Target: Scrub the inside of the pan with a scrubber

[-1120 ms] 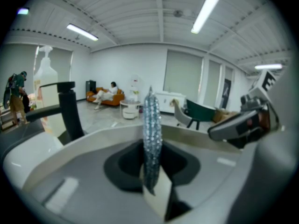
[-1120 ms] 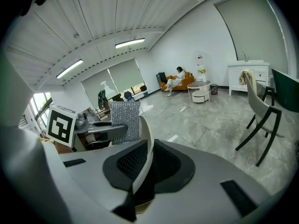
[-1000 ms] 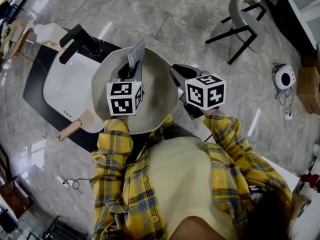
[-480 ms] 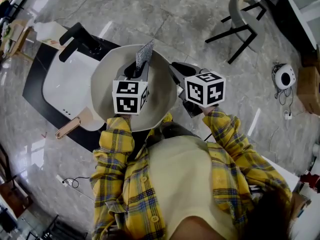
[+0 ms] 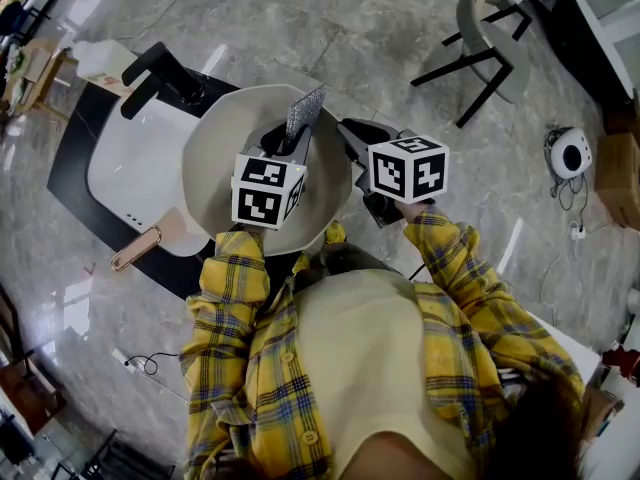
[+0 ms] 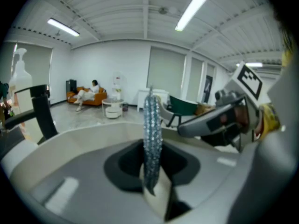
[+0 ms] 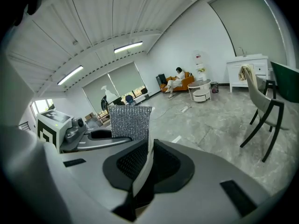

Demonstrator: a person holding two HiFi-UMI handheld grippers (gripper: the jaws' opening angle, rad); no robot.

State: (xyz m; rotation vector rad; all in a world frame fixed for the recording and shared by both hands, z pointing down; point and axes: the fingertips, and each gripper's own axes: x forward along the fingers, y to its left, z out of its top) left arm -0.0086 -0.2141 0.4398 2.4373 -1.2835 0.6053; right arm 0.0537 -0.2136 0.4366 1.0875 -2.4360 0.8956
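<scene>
firmly, left gripper (image 5: 288,144) fingers pinch the scrubber (image 5: 304,114); right gripper (image 5: 350,144) fingers clamp the pan (image 5: 215,168) rim.

The wide, round cream-coloured pan (image 5: 215,168) with a copper-toned handle (image 5: 136,250) at its lower left is clamped at its right rim by the right hand-held gripper (image 5: 350,140), while the silvery glittering mesh scrubber pad (image 5: 304,114) stands upright inside it, pinched by the left hand-held gripper (image 5: 288,146).

Inside pan (image 5: 215,158) open; faucet (image 5: 160,73) crowds far-left rim, seemingly apart.
</scene>
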